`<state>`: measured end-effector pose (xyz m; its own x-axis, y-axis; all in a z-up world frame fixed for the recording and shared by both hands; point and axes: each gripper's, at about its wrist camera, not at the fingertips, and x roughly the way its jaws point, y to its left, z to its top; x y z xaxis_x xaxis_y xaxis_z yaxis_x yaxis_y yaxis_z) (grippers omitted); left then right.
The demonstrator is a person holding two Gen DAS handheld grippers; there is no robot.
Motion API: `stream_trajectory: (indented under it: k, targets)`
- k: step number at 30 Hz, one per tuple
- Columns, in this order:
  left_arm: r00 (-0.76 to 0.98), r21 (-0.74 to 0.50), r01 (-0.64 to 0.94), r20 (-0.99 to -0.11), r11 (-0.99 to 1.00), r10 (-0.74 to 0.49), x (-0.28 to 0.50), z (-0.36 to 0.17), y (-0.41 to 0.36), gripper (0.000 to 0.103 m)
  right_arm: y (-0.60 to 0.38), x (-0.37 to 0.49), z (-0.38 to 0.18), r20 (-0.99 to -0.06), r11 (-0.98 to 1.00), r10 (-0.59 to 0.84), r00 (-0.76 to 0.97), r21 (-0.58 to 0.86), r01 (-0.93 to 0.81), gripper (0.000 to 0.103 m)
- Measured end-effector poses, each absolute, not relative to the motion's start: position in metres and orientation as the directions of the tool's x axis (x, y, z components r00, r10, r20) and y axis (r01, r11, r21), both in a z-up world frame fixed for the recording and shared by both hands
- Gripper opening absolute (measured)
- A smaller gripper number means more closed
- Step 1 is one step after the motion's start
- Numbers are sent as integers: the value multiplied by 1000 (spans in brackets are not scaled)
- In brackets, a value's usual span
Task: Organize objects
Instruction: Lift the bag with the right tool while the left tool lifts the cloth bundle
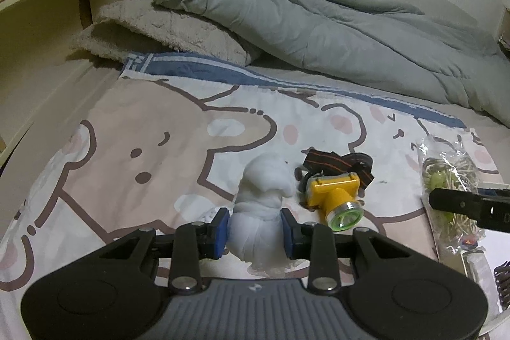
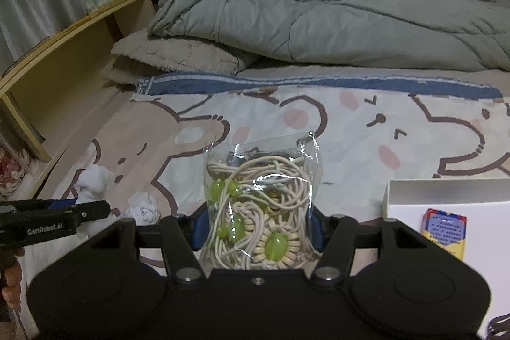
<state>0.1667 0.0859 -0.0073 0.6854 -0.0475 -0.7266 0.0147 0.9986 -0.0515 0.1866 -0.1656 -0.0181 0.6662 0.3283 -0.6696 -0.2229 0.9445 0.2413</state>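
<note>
Clamping a white cloth bundle point(image 1: 259, 206), the left hand-held gripper point(image 1: 255, 227) works beside the right hand-held gripper point(image 2: 259, 228), which grips a clear bag of beads point(image 2: 259, 206)

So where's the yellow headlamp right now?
In the left wrist view the yellow headlamp lies on the cartoon bedsheet, just right of the white cloth bundle clamped in the left gripper.
</note>
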Motion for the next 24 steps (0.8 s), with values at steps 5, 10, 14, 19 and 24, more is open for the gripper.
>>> stream_trajectory:
  k: [5,10,14,19,24]
  targets:
    - [694,-43,17,-719,999,-42,165,-3,75,36,-172,180,-12,-655,945,327,681,235,-228,60]
    - [700,-38,29,-713,999,-47,164,2,65,36,-178,175,-8,-653,955,295,698,187,-229,60]
    - [705,-35,44,-707,998,-56,164,6,54,36,-188,173,-6,-646,957,289,706,196,-213,60]
    - [711,-30,68,-700,997,-69,163,10,38,36,-204,170,-4,-644,966,260,719,176,-192,60]
    - [715,-29,95,-694,995,-88,164,13,20,36,-225,165,-2,-642,975,223,734,153,-162,60]
